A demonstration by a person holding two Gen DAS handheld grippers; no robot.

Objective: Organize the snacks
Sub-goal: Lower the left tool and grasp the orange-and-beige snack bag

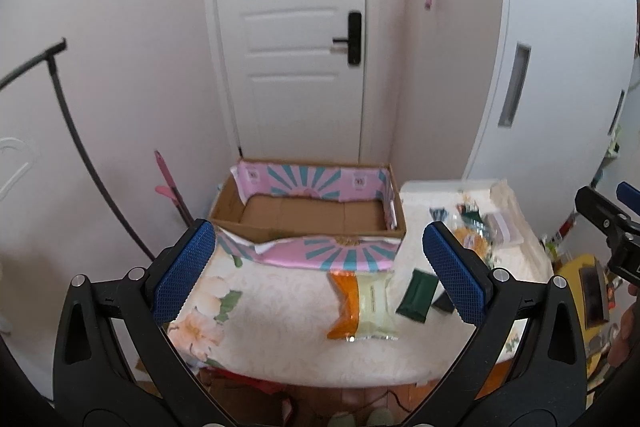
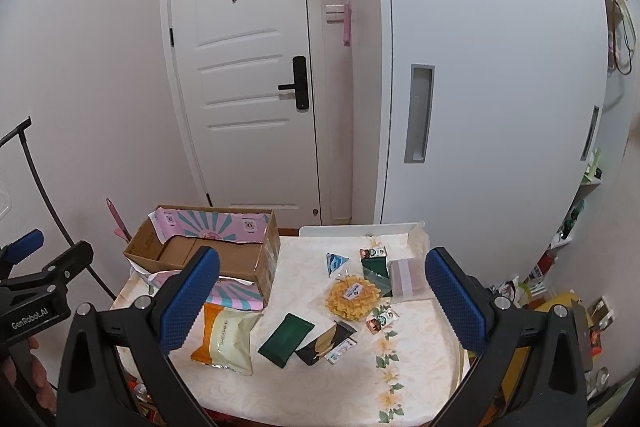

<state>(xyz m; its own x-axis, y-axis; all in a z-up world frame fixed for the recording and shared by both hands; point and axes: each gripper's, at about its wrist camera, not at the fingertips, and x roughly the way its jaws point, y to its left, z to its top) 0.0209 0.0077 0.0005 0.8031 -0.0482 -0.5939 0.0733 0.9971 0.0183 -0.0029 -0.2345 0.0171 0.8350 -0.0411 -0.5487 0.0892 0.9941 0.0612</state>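
An open cardboard box (image 1: pixel 308 223) with a pink and teal lining stands at the back left of the floral-cloth table (image 1: pixel 280 339). In front of it lie an orange and pale-green snack bag (image 1: pixel 362 307) and a dark green packet (image 1: pixel 418 293). My left gripper (image 1: pixel 319 233) hovers open over the table's near side, holding nothing. In the right wrist view, the bag (image 2: pixel 228 337), green packet (image 2: pixel 286 339), black-gold packet (image 2: pixel 326 341), waffle (image 2: pixel 353 297), blue triangle packet (image 2: pixel 336 261) and clear pack (image 2: pixel 406 277) lie spread out. My right gripper (image 2: pixel 324 255) is open and empty above them.
A white door (image 2: pixel 240 67) and a white sliding panel (image 2: pixel 480 107) stand behind the table. A black curved rail (image 1: pixel 80 147) and a pink tool (image 1: pixel 170 187) are at the left. A white tray (image 2: pixel 360 229) sits at the table's back edge. Clutter and a yellow object (image 1: pixel 584 291) fill the floor at right.
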